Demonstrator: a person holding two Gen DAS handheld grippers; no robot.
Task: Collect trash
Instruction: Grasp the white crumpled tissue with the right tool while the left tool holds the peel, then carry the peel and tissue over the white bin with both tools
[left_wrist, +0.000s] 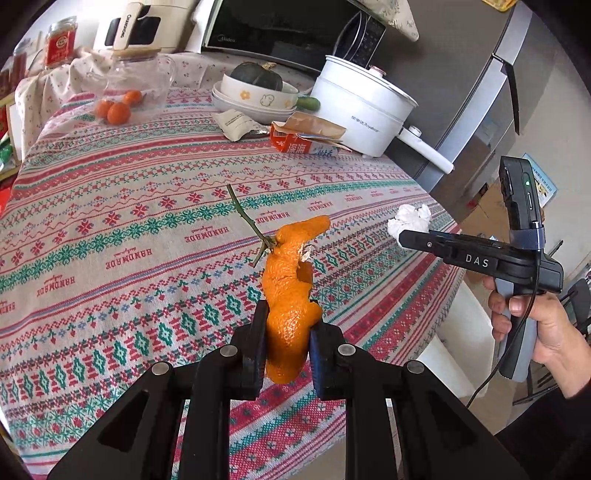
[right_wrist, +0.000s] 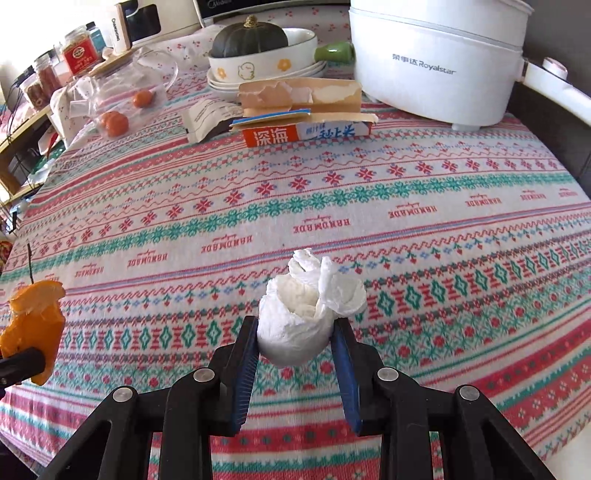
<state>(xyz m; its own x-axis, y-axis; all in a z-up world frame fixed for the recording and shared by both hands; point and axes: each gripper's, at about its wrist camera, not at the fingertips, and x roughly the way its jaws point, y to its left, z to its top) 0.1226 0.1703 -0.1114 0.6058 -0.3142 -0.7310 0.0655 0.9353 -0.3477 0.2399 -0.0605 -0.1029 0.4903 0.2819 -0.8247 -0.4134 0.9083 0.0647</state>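
1. While both hands are loaded, the left gripper (left_wrist: 288, 332) is the one further to the left: it pinches a strip of orange peel (left_wrist: 290, 291) between its pads, lifted clear of the table (left_wrist: 110, 221), with a thin green stem sticking up from the peel's upper end.
2. Across the patterned cloth to the right, the right gripper (right_wrist: 295, 343) pinches a crumpled white tissue (right_wrist: 306, 314), also held above the table and not resting on it.
3. Judging by that, two pieces of trash are already picked up but not yet dropped anywhere; no bin or bag shows in either view, so where they go cannot be told.
4. What looks left on the table, at the far side: a crumpled paper wrapper (right_wrist: 207, 118) and, just to its right, a torn cardboard box (right_wrist: 306, 122) with its flap ripped open. Both lie in front of the stacked bowls (right_wrist: 258, 70) and beside the white electric pot (right_wrist: 436, 59).
5. The whole oranges (right_wrist: 114, 123) by the glass jar at the far left look like food, not trash, and probably stay.
6. My estimate is that the task is around halfway, with the wrapper and box still to gather once the grippers are emptied.
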